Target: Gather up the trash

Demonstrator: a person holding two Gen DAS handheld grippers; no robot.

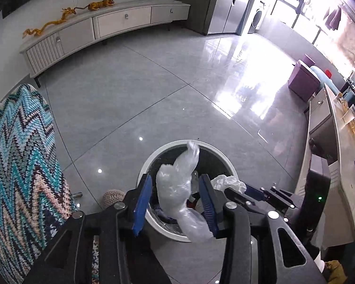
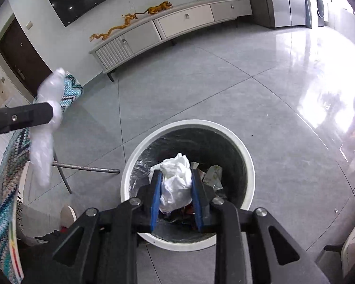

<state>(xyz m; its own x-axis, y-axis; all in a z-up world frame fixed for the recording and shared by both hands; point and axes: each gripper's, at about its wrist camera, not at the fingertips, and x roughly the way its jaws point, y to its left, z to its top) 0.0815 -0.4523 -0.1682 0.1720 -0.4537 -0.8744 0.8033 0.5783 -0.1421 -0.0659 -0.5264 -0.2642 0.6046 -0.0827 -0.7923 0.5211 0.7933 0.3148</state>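
A round white trash bin (image 2: 246, 165) with a dark liner stands on the floor; it also shows in the left wrist view (image 1: 163, 146). My left gripper (image 1: 175, 189) holds a crumpled clear plastic bag (image 1: 177, 182) above the bin, against its right blue pad with a gap at the left pad. That bag also shows in the right wrist view (image 2: 45, 142), at the left. My right gripper (image 2: 176, 184) is shut on a crumpled white tissue (image 2: 177, 179) right over the bin's mouth. Wrappers and scraps (image 2: 213, 175) lie inside the bin.
A chair with a zigzag knitted cover (image 1: 21, 170) stands left of the bin, its metal leg (image 2: 82, 168) close to the rim. A low white TV cabinet (image 1: 106, 28) runs along the far wall. A pale table (image 1: 343, 165) stands to the right.
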